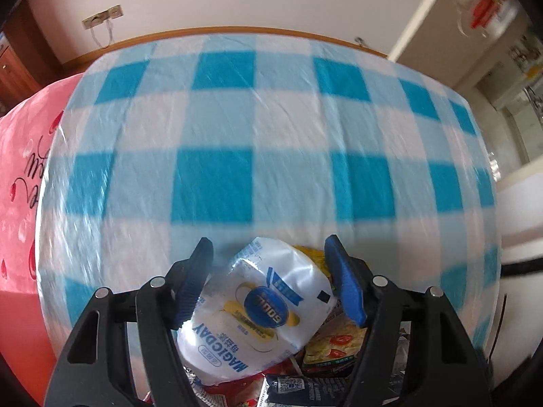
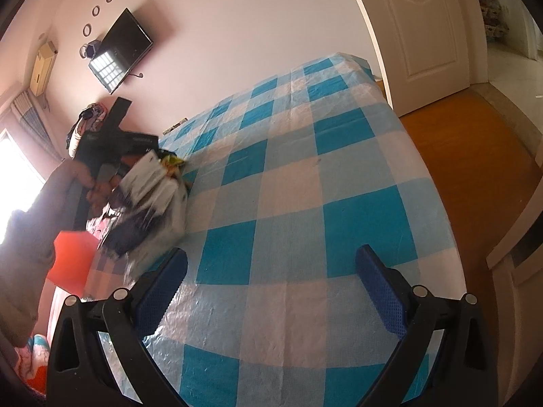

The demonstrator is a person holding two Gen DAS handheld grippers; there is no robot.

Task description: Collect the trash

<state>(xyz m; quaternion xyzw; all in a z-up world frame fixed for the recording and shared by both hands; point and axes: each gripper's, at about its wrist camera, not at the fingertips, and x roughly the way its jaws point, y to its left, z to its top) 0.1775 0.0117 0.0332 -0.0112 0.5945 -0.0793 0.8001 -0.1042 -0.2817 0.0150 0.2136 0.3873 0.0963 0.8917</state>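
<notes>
A white MAGICDAY snack bag [image 1: 258,308] sits between the blue pads of my left gripper [image 1: 268,247], and both pads press on its sides. A yellow wrapper [image 1: 310,254] peeks out behind it. Below lie more wrappers, among them a pack with tomato pictures [image 1: 336,346] and a dark blue pack [image 1: 298,386]. In the right wrist view a person's hand [image 2: 78,176] holds that gripper over a blurred heap of wrappers [image 2: 149,217] at the bed's left edge. My right gripper [image 2: 271,254] stands open above the checked cloth [image 2: 305,169], with nothing between its fingers.
The blue-and-white checked plastic cloth [image 1: 271,135] covers the bed. A pink quilt [image 1: 20,169] lies to its left, and a red object [image 2: 71,257] sits beside the heap. A white door [image 2: 424,34] and wooden floor [image 2: 458,156] lie to the right.
</notes>
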